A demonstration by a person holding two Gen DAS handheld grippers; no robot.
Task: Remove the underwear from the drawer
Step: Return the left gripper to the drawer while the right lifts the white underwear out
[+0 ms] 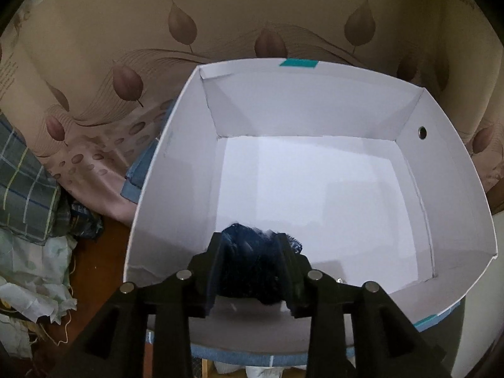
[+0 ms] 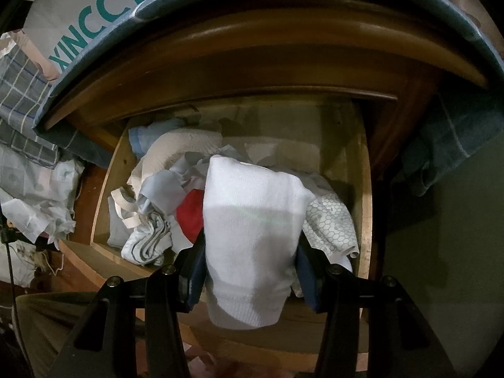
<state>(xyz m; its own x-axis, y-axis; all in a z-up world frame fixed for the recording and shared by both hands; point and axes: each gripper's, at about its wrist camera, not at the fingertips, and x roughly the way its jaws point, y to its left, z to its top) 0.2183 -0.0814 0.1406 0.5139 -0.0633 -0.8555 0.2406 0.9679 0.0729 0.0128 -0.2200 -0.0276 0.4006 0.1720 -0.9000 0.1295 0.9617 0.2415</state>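
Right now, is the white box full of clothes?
No, the white box is nearly bare inside, with only a dark blue cloth at its near edge.

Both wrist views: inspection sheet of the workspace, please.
Surface: wooden drawer pulled open under the cabinet top.
Job's things: white garment held over the drawer; dark blue garment over the white box, whose floor is bare.
Clutter: red cloth, honeycomb-print cloth, striped cloth and others in the drawer; plaid cloth and crumpled paper to the left.
Grippers: left gripper around the blue garment, grip unclear; right gripper shut on the white garment.
Cables: thin dark cord at left edge.
Surroundings: leaf-print curtain behind the box.
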